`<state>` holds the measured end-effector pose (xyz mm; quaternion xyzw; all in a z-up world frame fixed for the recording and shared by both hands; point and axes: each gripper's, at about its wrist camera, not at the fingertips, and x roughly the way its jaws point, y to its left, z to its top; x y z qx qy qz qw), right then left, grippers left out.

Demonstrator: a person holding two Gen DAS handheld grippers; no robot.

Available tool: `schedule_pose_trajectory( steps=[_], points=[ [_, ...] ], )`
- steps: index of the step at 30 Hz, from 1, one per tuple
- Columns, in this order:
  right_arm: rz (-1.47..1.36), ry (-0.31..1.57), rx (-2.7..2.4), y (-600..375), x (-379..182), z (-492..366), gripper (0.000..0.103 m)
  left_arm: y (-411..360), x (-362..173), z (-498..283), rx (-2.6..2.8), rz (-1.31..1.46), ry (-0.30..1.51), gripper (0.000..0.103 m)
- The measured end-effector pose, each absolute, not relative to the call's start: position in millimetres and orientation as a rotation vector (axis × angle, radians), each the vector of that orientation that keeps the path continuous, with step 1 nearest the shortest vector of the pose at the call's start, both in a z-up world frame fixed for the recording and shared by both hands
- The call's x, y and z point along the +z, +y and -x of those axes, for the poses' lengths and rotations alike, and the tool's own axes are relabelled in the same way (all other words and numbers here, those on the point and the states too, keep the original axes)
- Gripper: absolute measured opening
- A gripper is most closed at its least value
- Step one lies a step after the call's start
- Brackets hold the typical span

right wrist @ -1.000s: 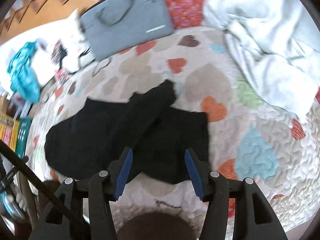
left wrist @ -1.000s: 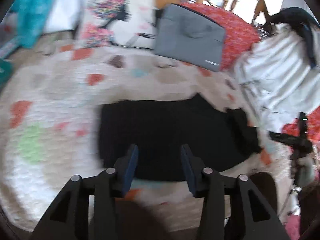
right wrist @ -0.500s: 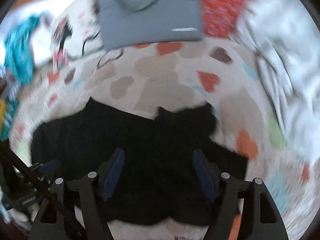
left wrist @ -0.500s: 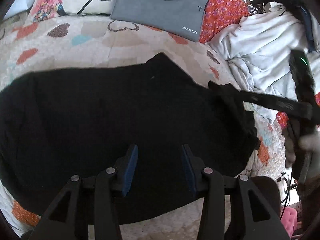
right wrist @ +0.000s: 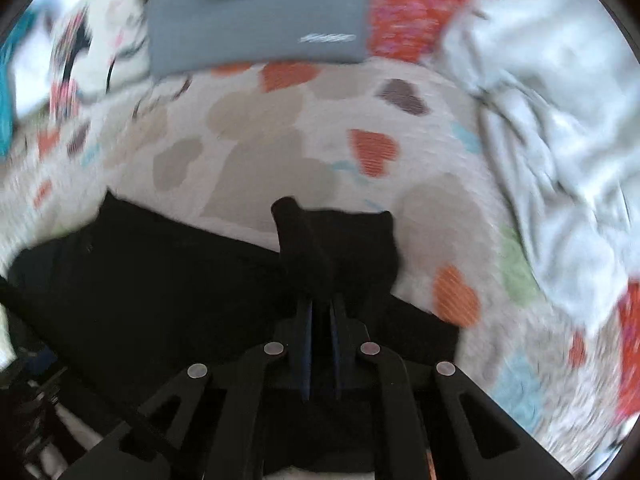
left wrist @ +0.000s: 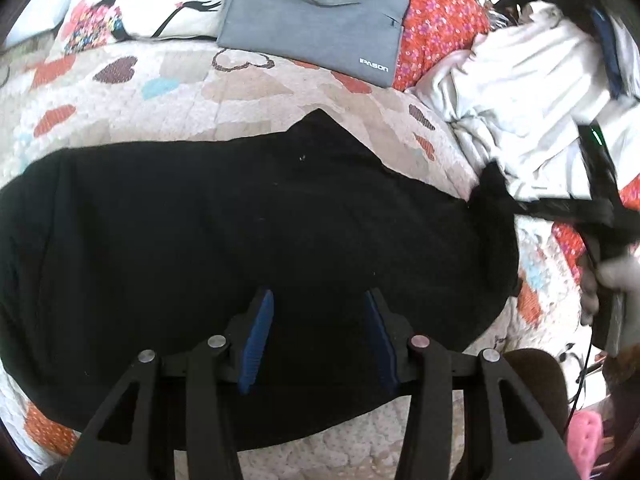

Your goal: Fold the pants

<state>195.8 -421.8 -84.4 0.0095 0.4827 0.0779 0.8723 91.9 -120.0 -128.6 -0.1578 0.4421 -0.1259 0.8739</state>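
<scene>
While the right claw pinches the black pants, lying lengthwise left to right, the left claw gapes.

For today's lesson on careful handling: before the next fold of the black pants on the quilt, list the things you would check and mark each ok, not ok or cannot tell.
1. Right hand-held gripper has hold of the pants: ok, its jaws are shut on a raised bunch of black cloth.
2. Left hand-held gripper ready to grasp: ok, it is open above the pants, holding nothing.
3. Pants lying flat: not ok, the right end is bunched up.
4. Room on the quilt to fold: ok, bare quilt shows beyond the pants.
5. Gray bag and white bedding off the pants: bag ok; bedding cannot tell.
6. Which end is the waistband: cannot tell.
</scene>
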Motion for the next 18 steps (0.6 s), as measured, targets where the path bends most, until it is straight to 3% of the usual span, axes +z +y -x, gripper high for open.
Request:
schedule_pose_trajectory(
  steps=[3,7,18],
  points=[
    [-0.217,1.02,0.141,-477,-95,-175,0.009,-117,-129,-91,-0.267,0.344,0.925,0.046],
    [-0.397,1.086,0.06,-536,-134,-151,0.027,-118,-129,-90,-0.263,0.329,0.925,0.046],
    [-0.646,0.984,0.23,-567,-151,-107,0.032,-121,-130,-90,-0.255,0.299,0.922,0.047]
  ],
)
